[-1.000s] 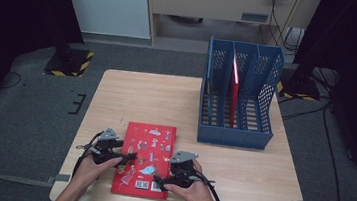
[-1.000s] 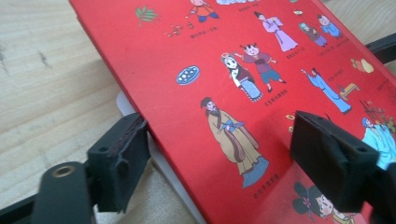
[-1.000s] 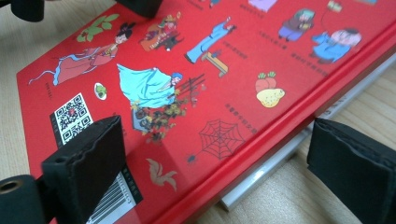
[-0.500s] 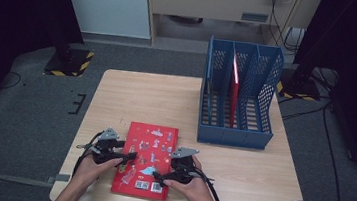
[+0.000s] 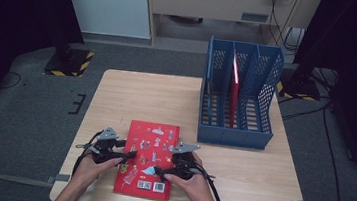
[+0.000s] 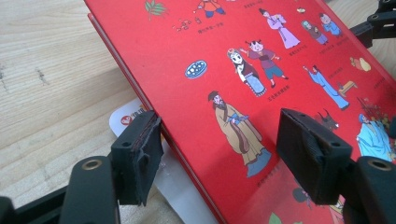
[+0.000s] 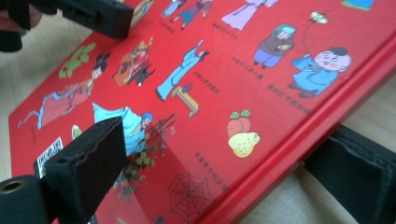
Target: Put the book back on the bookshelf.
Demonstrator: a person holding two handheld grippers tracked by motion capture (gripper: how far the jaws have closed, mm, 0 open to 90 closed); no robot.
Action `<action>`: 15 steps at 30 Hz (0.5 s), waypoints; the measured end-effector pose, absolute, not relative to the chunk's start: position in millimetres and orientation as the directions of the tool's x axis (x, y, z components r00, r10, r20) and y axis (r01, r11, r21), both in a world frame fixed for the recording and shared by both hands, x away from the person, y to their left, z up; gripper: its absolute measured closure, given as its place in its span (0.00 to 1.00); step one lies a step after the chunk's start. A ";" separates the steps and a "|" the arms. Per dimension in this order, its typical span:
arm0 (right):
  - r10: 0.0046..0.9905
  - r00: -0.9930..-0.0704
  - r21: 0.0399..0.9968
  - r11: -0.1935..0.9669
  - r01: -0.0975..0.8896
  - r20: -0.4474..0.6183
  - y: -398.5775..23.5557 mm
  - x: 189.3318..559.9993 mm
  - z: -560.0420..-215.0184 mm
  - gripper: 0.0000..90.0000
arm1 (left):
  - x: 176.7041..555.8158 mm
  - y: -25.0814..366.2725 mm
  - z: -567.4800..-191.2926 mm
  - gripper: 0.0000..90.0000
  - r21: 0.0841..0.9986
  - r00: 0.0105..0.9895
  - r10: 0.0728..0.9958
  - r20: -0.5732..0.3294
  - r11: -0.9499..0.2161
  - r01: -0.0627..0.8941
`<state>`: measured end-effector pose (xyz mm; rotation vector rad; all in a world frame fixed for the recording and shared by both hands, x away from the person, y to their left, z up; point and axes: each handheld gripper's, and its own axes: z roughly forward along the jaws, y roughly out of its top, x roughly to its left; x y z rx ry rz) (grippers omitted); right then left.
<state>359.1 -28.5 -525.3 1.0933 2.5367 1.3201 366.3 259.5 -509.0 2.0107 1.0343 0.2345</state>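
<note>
From the high view, you are seated at the near edge of a pale wooden table (image 5: 141, 96), a two-jaw gripper in each hand. A flat red hardcover picture book (image 5: 148, 157) lies on the table's near half, its cover of small cartoon figures facing up, a barcode at its near edge. Your left gripper (image 5: 128, 154) meets the book's left edge; your right gripper (image 5: 158, 170) comes in from the book's right, over its cover. Well apart, at the far right of the table, stands a blue perforated plastic file rack (image 5: 238, 94) with a thin red book (image 5: 234, 89) upright in one of its slots.

In the left gripper view, your left gripper (image 6: 219, 147) straddles the red book (image 6: 261, 70): one black pad sits at the book's edge, low beside the table, the other over the printed cover. The jaws have just been closing with the book between them, yet the pads do not appear to be pressing on it. A white card or sheet (image 6: 135, 119) peeks out from under the book's edge.

In the right gripper view, your right gripper (image 7: 219, 161) has one pad above the cover and the other below the raised thick edge of the book (image 7: 261, 60). The jaws have just been closing; a gap shows, so they stand open around the edge. The other gripper's black jaw lies on the cover at top left.
</note>
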 end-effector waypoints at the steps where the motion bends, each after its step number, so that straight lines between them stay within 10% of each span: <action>1: 0.627 -0.741 0.746 0.368 0.555 0.242 -29.1 360.1 -522.6 0.10 | 366.6 259.9 -508.7 0.34 0.754 0.644 0.740 -0.195 -0.307 0.580; 15: 0.653 -0.724 0.755 0.354 0.552 0.223 -26.5 370.3 -507.2 0.16 | 365.6 263.1 -499.4 0.37 0.772 0.642 0.742 -0.196 -0.287 0.567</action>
